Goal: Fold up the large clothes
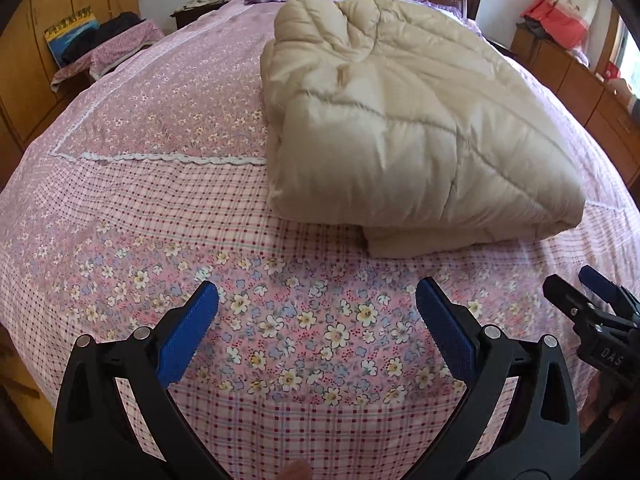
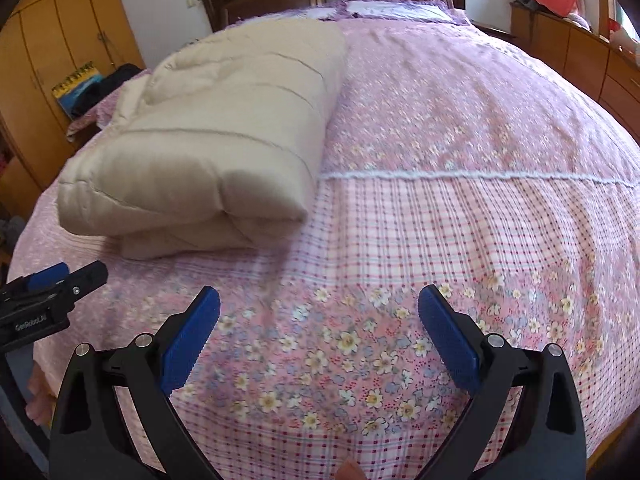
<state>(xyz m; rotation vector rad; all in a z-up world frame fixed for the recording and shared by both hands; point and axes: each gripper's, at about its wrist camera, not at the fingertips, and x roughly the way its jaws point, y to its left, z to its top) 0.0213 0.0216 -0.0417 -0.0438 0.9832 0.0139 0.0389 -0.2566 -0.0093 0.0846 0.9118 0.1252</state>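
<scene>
Fingers [image 1: 188, 332] of the left gripper [image 1: 316, 300] spread wide, nothing between the blue pads; right gripper [image 2: 318, 300] likewise spread, over the floral bedspread [image 2: 460, 128]. Beige quilted coat [image 1: 400, 120], folded into a thick puffy bundle of at least 2 layers with stitched channels, lies on the bed at 1 o'clock from the left gripper, 11 o'clock from the right, apart from both.
</scene>
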